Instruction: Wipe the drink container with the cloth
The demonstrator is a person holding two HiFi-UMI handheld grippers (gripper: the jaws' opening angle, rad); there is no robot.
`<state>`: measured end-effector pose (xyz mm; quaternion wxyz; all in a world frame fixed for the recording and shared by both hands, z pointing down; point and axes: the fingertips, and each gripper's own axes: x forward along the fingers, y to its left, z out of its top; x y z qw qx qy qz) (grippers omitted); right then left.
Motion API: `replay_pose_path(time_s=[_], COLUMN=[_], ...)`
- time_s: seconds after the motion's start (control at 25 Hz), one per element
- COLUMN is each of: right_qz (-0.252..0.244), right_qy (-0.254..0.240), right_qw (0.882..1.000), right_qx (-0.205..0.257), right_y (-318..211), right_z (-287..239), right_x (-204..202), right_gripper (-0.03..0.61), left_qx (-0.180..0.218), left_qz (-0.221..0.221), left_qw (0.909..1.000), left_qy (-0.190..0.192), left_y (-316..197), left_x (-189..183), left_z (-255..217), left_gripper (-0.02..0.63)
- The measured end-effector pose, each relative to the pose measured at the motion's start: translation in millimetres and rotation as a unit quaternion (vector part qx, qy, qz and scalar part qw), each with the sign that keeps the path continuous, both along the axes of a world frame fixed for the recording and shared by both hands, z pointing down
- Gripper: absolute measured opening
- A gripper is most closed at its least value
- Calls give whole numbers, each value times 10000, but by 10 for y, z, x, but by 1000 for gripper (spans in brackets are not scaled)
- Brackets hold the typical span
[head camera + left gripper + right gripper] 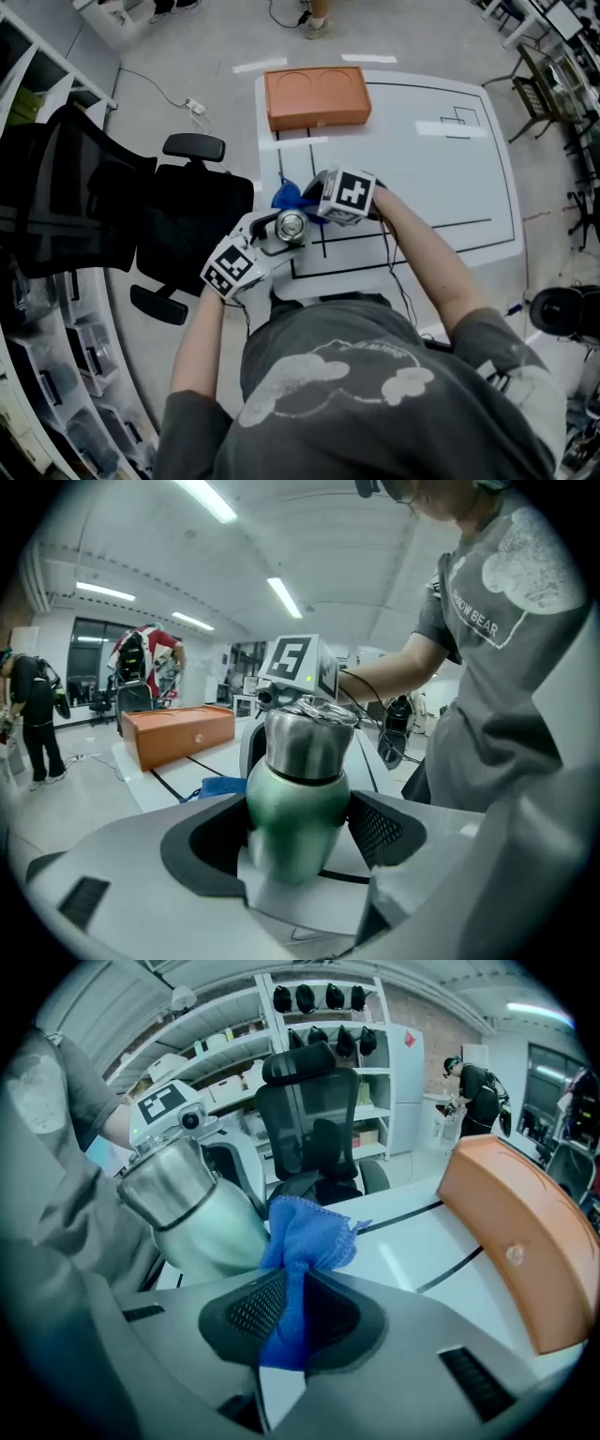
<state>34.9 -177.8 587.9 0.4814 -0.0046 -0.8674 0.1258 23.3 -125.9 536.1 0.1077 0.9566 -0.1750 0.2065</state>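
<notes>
A green flask with a steel top [298, 789] stands between the pads of my left gripper [298, 829], which is shut on its body; in the head view the flask [290, 227] is near the table's front left corner. My right gripper [292, 1309] is shut on a blue cloth [302, 1241], whose bunched end touches the flask's [202, 1213] side. In the head view the cloth [289, 196] shows just behind the flask, beside the right gripper [319, 208]. The flask leans in the right gripper view.
An orange box [316, 97] lies at the far left of the white table [441, 178], which is marked with black lines. A black office chair [150, 211] stands close to the table's left edge. Shelves [309, 1044] and people stand farther off.
</notes>
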Motion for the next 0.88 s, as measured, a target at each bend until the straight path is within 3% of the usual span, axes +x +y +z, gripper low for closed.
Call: replay_pose_path(time_s=[0.2,0.36,0.64,0.88], right_qz=[375,807,1334,1783], right_qy=[178,165,-159,-388], right_qw=[9991,9964,9899,9827], right_qx=[76,201,463,317], right_y=[-6,-30,-83,-85], right_z=[59,55,-16,-91], right_x=[12,20,8,93], right_gripper=[63,65,67,71], left_qx=[-8,-14,-65,134], left_qz=[595,628,136,-792], left_qw=[9982,9979,9995,9966], left_qy=[37,145,275,167], left_y=[6,3,-5,7], left_x=[-18,-19,-56,-140], left_z=[-12,-22,-4,-32], left_gripper=[339,339,339,341])
